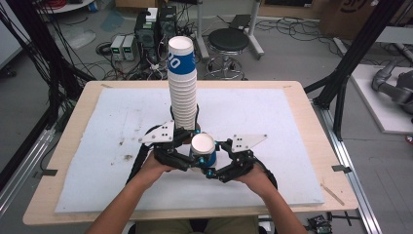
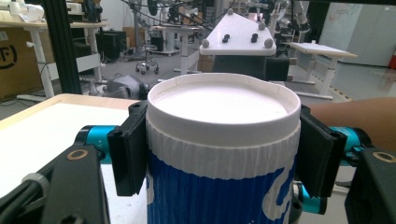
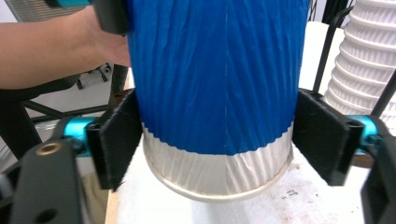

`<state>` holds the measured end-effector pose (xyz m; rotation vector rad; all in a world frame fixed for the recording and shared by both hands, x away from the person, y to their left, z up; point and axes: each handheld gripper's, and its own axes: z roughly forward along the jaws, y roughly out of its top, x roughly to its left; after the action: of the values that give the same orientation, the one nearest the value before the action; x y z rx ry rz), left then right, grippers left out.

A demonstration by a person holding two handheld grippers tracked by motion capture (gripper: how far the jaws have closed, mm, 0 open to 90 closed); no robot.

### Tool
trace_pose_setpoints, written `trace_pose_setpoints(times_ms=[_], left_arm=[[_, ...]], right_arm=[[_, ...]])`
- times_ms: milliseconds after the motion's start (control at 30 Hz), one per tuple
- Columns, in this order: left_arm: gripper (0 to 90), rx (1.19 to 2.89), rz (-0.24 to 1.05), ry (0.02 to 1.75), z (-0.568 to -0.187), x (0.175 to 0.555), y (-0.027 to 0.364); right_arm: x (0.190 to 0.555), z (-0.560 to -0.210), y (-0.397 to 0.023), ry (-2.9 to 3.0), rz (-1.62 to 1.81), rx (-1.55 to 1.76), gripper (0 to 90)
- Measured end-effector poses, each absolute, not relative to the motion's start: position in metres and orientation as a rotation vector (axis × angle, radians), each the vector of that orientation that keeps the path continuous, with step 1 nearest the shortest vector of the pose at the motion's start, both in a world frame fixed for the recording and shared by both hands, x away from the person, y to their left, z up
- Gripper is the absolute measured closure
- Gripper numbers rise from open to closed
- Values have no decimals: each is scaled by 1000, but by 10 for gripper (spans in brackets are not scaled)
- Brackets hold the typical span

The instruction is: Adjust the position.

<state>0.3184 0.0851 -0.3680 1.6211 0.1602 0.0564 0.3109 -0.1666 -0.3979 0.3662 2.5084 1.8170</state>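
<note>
High view has a single blue-and-white paper cup [image 1: 203, 150] sitting near the middle of the white mat [image 1: 97, 146], just at 6 o'clock from the tall stack of cups [image 1: 183, 83]. The left gripper [image 1: 187, 146] comes at it from 9 o'clock and is clamped on the cup up by the rim, pads tight on both sides. The right gripper [image 1: 210, 168] sits at 4 o'clock, lower down near the cup's base, and its jaws look snug against the wall there too.
</note>
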Motion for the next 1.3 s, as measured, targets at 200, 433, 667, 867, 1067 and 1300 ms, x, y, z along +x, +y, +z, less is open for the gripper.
trace_pose_setpoints(times_ms=[200,433,667,867,1067,1300], left_arm=[[306,1637,45,176,-369,318,85],[168,1669,25,252,-371,318,87],[166,1670,14,256,-369,318,100],[166,1683,25,267,-368,318,110],[166,1728,28,249,-361,317,117],[166,1795,17,226,-351,317,116]], right_arm=[[310,-395,-169,2524,1758,345,290],[308,-391,-171,2583,1667,326,295],[309,-386,-178,2588,1647,340,295],[309,-381,-183,2612,1622,321,295],[309,-375,-186,2655,1522,288,297],[312,-370,-187,2717,1380,243,297]])
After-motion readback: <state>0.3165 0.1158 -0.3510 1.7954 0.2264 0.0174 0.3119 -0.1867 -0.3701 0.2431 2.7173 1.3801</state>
